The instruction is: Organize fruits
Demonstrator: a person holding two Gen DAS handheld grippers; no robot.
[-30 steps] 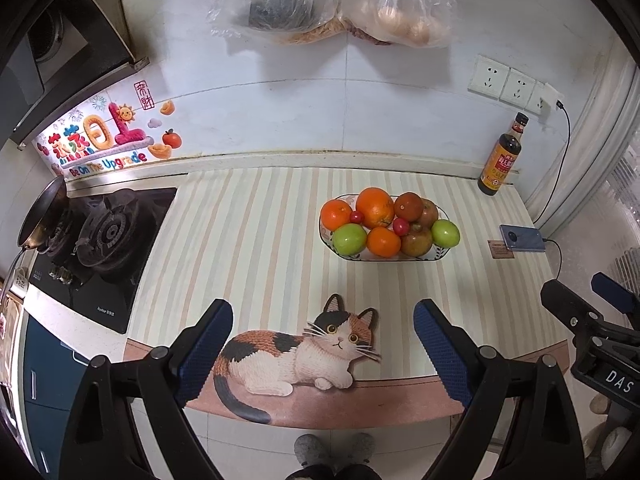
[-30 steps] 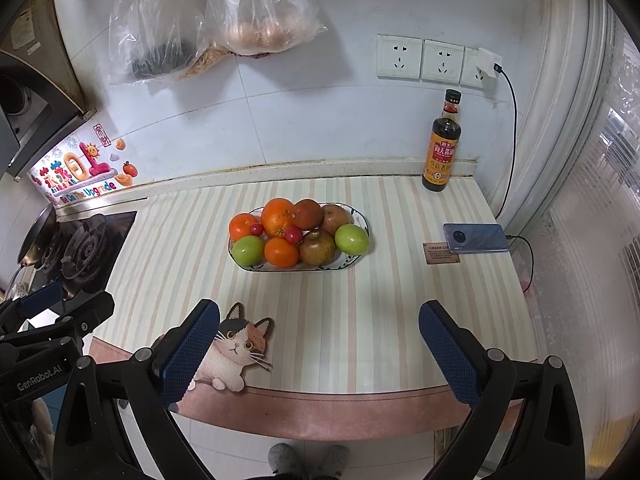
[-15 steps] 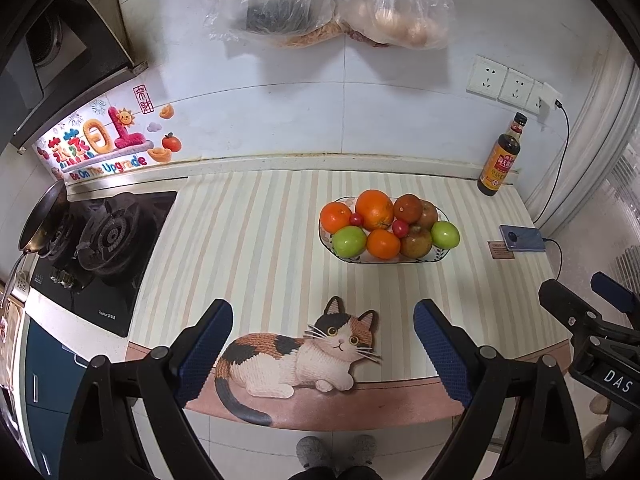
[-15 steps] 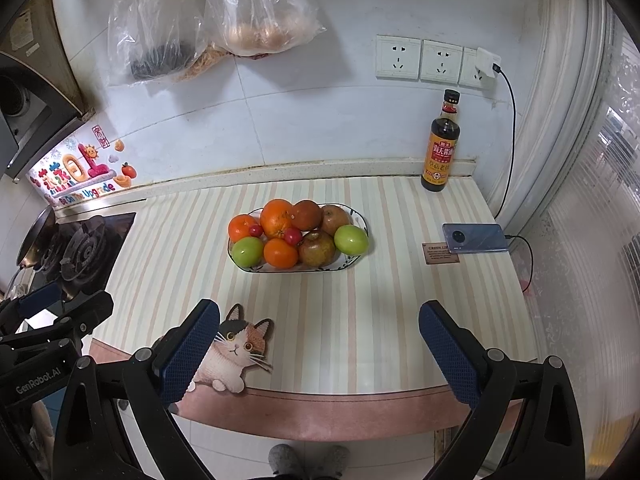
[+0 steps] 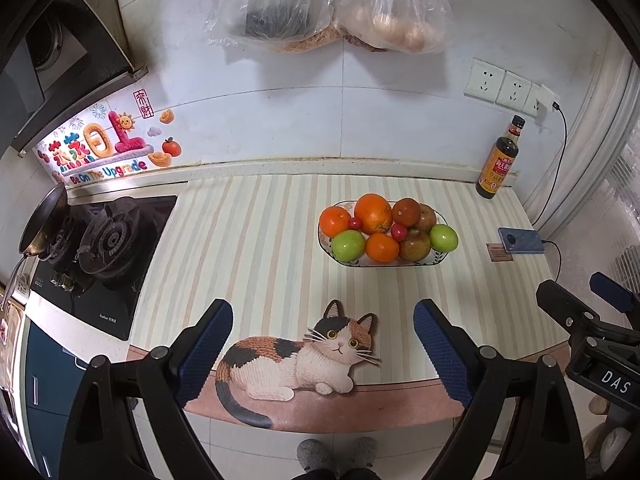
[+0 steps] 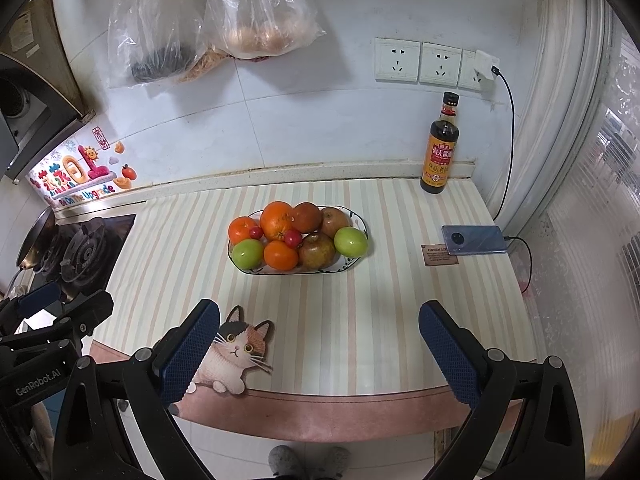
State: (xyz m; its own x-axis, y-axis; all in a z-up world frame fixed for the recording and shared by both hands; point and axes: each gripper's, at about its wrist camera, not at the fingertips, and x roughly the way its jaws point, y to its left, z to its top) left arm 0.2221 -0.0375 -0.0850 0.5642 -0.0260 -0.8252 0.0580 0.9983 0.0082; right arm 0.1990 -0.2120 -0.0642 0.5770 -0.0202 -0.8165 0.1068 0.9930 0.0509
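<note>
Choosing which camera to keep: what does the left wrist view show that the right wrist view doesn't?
Only the left wrist view: the whole cat, tail included, the full stove, and the right claw from the side. Only the right wrist view: the left claw from the side, and its own open right claw. Both share: the fruit bowl, bottle, phone, hanging bags.

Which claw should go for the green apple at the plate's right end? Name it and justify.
Right. The right claw is open and empty, and the green apple sits nearly straight ahead of it. From the left claw, also open, that apple lies off to the right, at the far end of the plate.
</note>
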